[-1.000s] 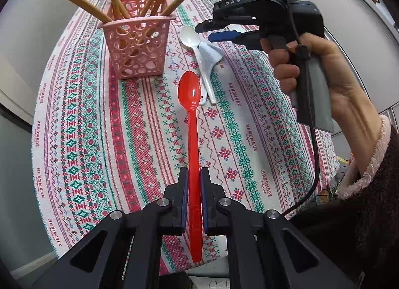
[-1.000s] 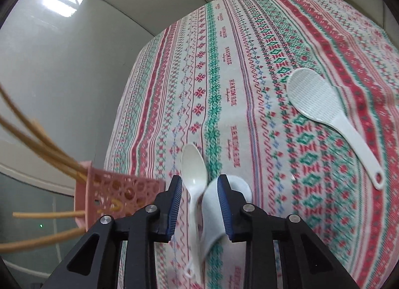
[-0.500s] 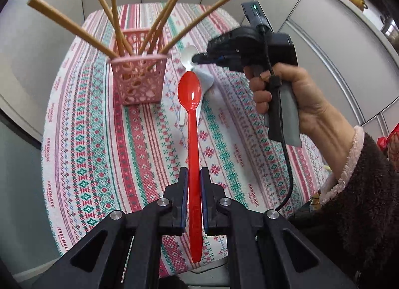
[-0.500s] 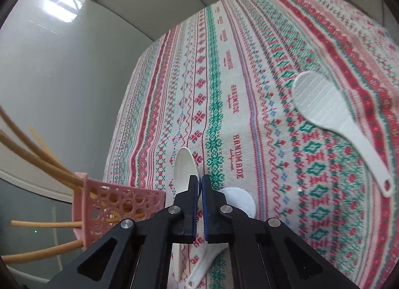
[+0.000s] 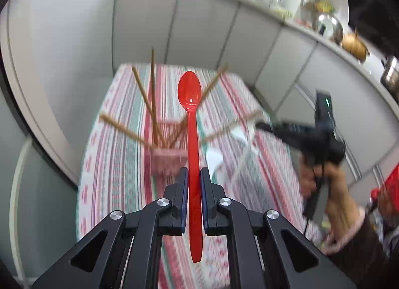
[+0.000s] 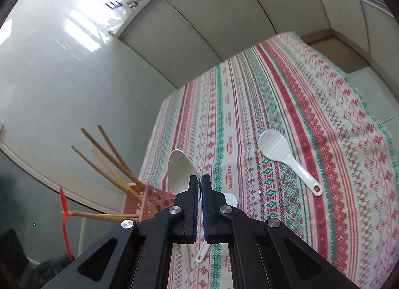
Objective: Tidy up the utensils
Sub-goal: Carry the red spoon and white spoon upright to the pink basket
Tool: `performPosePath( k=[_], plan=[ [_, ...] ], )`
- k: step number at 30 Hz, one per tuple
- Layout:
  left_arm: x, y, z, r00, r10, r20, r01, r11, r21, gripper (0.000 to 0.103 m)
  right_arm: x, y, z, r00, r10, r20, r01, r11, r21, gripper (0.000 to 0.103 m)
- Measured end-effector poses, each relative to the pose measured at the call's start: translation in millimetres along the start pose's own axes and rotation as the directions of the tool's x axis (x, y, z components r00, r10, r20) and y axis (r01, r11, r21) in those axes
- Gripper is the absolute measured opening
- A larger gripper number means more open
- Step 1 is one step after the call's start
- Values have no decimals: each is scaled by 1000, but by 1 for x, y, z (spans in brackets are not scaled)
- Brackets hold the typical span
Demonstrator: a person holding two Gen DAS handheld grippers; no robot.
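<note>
My left gripper (image 5: 191,177) is shut on a long red spoon (image 5: 190,119) and holds it up in the air, bowl forward, above the pink basket (image 5: 167,162) of wooden chopsticks (image 5: 152,94). My right gripper (image 6: 200,184) is shut on a white spoon (image 6: 180,169) and holds it lifted above the table; it also shows blurred at the right of the left wrist view (image 5: 259,125). The basket (image 6: 152,200) stands at the lower left of the right wrist view. A white rice paddle (image 6: 284,158) and a small white scoop (image 6: 230,200) lie on the patterned tablecloth (image 6: 311,124).
The table stands in a corner of grey partition walls (image 5: 199,22). A shelf with pots and clutter (image 5: 324,17) runs above the wall. The person's hand (image 5: 324,184) holds the right gripper at the table's right side.
Both grippers have risen well above the table. The right gripper closed on the white spoon and lifted it. The red spoon went up with the left gripper, above the basket.
</note>
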State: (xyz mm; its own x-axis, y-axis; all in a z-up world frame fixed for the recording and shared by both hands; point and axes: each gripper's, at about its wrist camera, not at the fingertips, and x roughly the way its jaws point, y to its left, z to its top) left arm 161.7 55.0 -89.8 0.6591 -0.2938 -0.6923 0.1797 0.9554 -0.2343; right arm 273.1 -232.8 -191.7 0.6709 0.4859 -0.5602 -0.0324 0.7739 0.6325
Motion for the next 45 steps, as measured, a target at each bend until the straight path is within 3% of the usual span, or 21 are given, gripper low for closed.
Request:
performPosePath(
  k=[2,4,6,10,15,20,24,26,30,33,34,39,45],
  plan=[
    [7,0,10,995,9,104,-6,999,-32,9,-6,2,2,1000,19,16,-19,1000,-1,3],
    [17,1,19,978,21,208,-5,997,-74,9,-19,5,-4,999,39,32,-39,999,5,3],
    [27,4,23,948,26,317,7,995,-103,9,-26,8,-5,997,57,42,-58,998,10,3],
    [58,7,21,891,80,448,-25,991,-128,9,-41,16,-9,994,91,60,-91,996,-6,3],
    [96,4,16,836,146,530,-95,988,-121,9,-52,24,-9,991,114,73,-111,993,-48,3],
    [122,6,1,824,170,541,-136,985,-103,9,-58,26,-10,992,100,78,-94,992,-87,3],
    [116,-2,4,823,143,549,-134,989,-58,9,-65,30,-6,990,98,99,-86,989,-117,3],
    [97,-6,11,815,123,567,-127,991,-33,9,-70,34,-2,988,93,123,-76,988,-137,3],
    [51,-4,21,749,116,653,-95,993,-68,9,-74,39,4,979,130,155,-113,987,-111,3],
    [55,-14,18,708,146,691,-136,988,-70,9,-75,42,4,972,163,167,-150,985,-84,3],
    [61,-17,15,703,159,693,-151,986,-74,9,-76,43,2,971,163,172,-151,985,-83,3],
    [100,-19,-6,721,176,670,-172,982,-72,9,-91,37,-3,967,168,194,-157,985,-71,3],
    [117,-11,-14,702,185,688,-197,979,-62,9,-102,25,0,966,164,201,-154,986,-66,3]
  ],
)
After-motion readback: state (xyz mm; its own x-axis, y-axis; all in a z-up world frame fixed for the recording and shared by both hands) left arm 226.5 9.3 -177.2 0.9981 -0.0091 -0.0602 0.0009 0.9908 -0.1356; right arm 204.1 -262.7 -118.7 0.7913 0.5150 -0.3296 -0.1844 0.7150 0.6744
